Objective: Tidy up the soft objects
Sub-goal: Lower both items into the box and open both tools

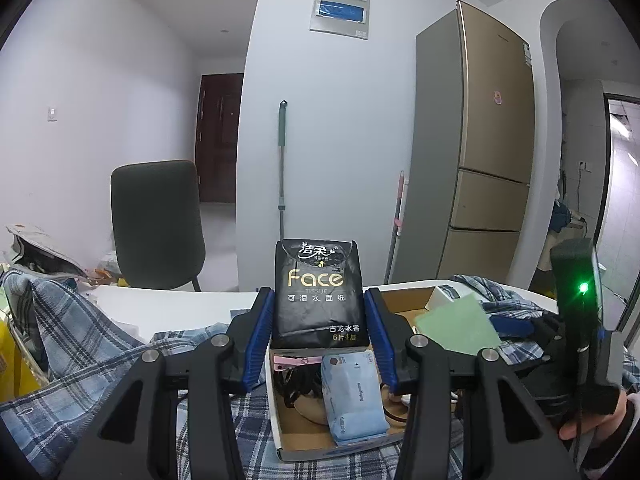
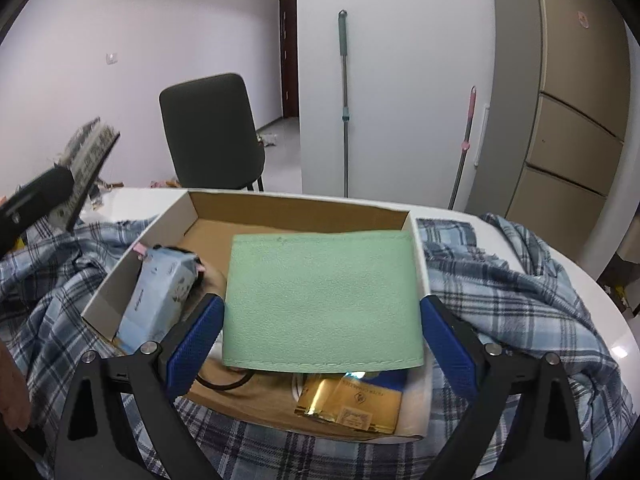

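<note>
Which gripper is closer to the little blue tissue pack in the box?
Left. The left gripper, holding the black tissue pack, hovers right above the blue pack. The right gripper is off to its side.

Walls (image 1: pixel 120 92): pale, plain; a small switch plate (image 1: pixel 52 114) on the left one. A white pillar wall (image 2: pixel 392 60) stands centre, carrying a grey panel box (image 1: pixel 342 6) with two blue-covered windows, high up.
Door (image 1: pixel 218 136): dark brown wood, at the end of a short passage.
Floor (image 2: pixel 280 148): light grey, with small scraps lying near the passage.
Chair (image 1: pixel 158 220): dark upholstered back, dark legs, just beyond the white table (image 1: pixel 176 308).
Mop (image 1: pixel 282 168): green handle, upright against the pillar wall. A second, pink-handled tool (image 1: pixel 398 220) leans beside it.
Refrigerator (image 1: pixel 480 140): gold-toned, three doors, right of the pillar wall.
Arched opening (image 1: pixel 580 40): far right, leading to a tiled room.
Ceiling (image 1: pixel 192 4): white, with recessed spotlights.
</note>
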A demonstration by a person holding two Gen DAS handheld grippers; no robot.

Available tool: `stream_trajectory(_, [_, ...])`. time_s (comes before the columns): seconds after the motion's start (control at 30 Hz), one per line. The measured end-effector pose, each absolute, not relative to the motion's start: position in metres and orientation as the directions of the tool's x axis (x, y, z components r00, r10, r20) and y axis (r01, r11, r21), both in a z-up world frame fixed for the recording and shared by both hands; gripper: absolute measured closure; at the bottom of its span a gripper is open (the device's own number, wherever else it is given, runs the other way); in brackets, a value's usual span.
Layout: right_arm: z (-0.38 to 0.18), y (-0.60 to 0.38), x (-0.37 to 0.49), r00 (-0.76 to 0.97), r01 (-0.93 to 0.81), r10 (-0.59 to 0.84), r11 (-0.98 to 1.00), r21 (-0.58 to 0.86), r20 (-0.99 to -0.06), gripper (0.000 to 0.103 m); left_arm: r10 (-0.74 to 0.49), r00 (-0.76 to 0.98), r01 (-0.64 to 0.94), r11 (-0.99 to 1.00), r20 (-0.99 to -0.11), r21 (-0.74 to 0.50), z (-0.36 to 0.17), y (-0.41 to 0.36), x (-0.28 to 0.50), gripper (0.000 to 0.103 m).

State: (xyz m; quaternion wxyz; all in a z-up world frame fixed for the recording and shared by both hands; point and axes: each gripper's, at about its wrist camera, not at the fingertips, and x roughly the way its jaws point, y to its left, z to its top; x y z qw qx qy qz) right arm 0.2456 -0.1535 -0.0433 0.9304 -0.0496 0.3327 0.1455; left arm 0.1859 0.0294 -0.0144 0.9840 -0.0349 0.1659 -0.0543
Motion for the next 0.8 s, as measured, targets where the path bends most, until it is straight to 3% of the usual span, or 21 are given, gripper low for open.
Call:
stream_trajectory(0.2, [-0.055,-0.151,0.250,0.725,-0.299,0.203,0.954,-0.036,-0.658,0.001,-0.143,0.925,0.114,0.988,-0.353,-0.103,-0.019,0.028,0.190,0.055])
stream_trajectory(0.33, [-0.051,-0.156,0.249,0.734,-0.283,0.202,0.959,-0.022,-0.648,0.001,-0.173,0.887,0.135,0.984,-0.429,-0.117,-0.028,0.022,0.203,0.054])
stream_trajectory(0.37, [-0.051,-0.158,0.250,0.735,-0.277,0.201,0.961,-0.016,-0.648,0.001,-0.164,0.874,0.129,0.986,-0.457,-0.106,-0.032,0.019,0.208,0.052])
stream_trajectory(0.43, [-0.050,-0.163,0.250,0.736,-0.268,0.202,0.963,-0.004,-0.647,0.001,-0.149,0.850,0.120,0.989,-0.505,-0.090,-0.039,0.015,0.217,0.028])
stream_trajectory(0.5, [-0.052,-0.165,0.251,0.731,-0.263,0.206,0.965,0.010,-0.650,0.001,-0.150,0.812,0.117,0.989,-0.564,-0.094,-0.047,0.012,0.225,0.018])
stream_trajectory(0.67, [-0.051,-0.166,0.250,0.733,-0.263,0.204,0.965,0.006,-0.649,0.001,-0.144,0.769,0.110,0.990,-0.623,-0.093,-0.061,0.010,0.232,0.018])
stream_trajectory(0.8, [-0.047,-0.167,0.248,0.741,-0.258,0.206,0.966,0.012,-0.639,0.001,-0.153,0.793,0.106,0.988,-0.590,-0.114,-0.057,0.017,0.227,0.018])
